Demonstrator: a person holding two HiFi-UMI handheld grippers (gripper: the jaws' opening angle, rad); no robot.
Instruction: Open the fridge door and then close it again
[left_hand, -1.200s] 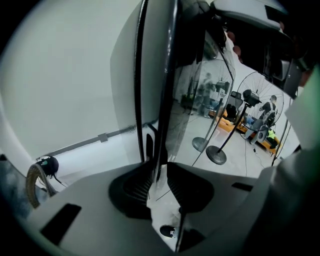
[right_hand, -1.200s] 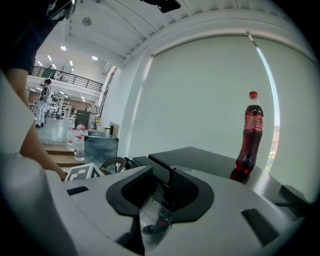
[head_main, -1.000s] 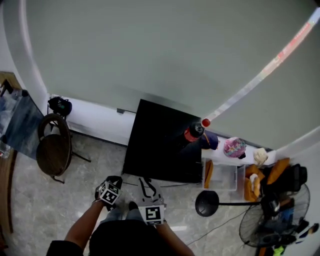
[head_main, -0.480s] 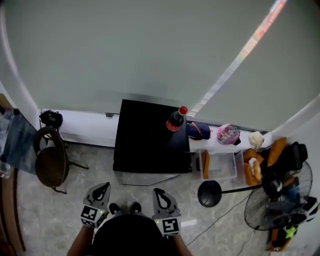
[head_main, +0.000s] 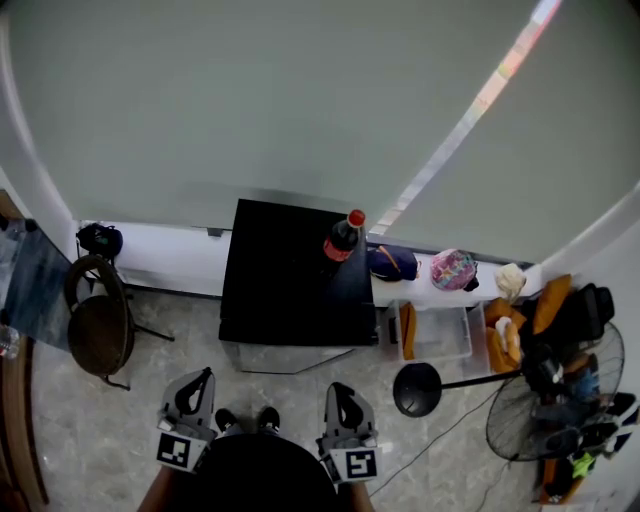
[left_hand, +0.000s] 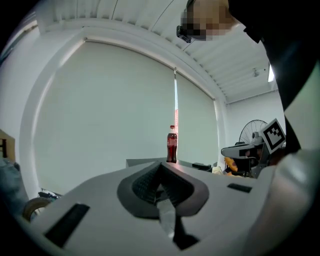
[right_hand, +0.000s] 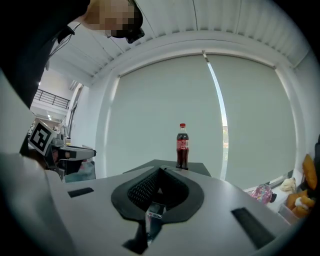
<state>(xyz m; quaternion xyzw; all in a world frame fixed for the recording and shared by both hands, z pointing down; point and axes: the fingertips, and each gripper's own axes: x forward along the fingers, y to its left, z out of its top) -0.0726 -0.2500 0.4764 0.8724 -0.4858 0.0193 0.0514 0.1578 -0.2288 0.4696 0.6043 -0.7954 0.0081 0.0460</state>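
Head view: the fridge (head_main: 295, 275) was seen at the far wall, door apparently shut, well apart from the left gripper (head_main: 198, 378) and right gripper (head_main: 342, 391) — both jaws closed, empty. The bottle (head_main: 341, 236) on top could be toppled by a jerked door.

You face a flat-topped black fridge (head_main: 290, 285) bearing a dark plastic cola bottle (head_main: 341, 240) with a red cap and label. Your grey left gripper (head_main: 197, 381) and right gripper (head_main: 346, 392) carry black-and-white square markers. The round bag (head_main: 455, 268) looks pink-patterned, perhaps floral.
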